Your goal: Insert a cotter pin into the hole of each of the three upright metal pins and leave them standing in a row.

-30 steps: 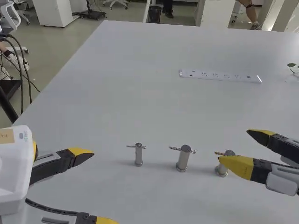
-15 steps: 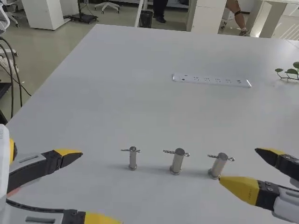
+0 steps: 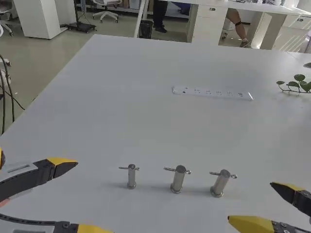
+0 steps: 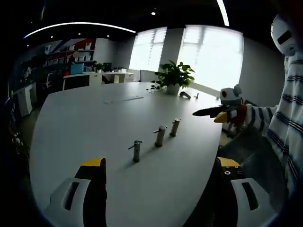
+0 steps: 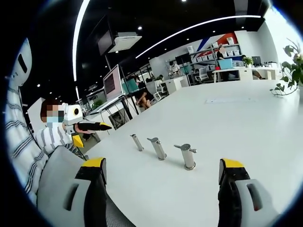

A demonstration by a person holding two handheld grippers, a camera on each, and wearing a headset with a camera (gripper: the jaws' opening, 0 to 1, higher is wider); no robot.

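We see cotter pins (image 3: 223, 174) through all three metal pins (image 3: 178, 179) (job likely done); left gripper (image 3: 92, 196) and right gripper (image 3: 250, 203) gape empty.

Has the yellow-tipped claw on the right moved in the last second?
Yes. The right gripper has pulled back toward the person; a second ago one jaw tip was at the rightmost pin, now it is clear of it.
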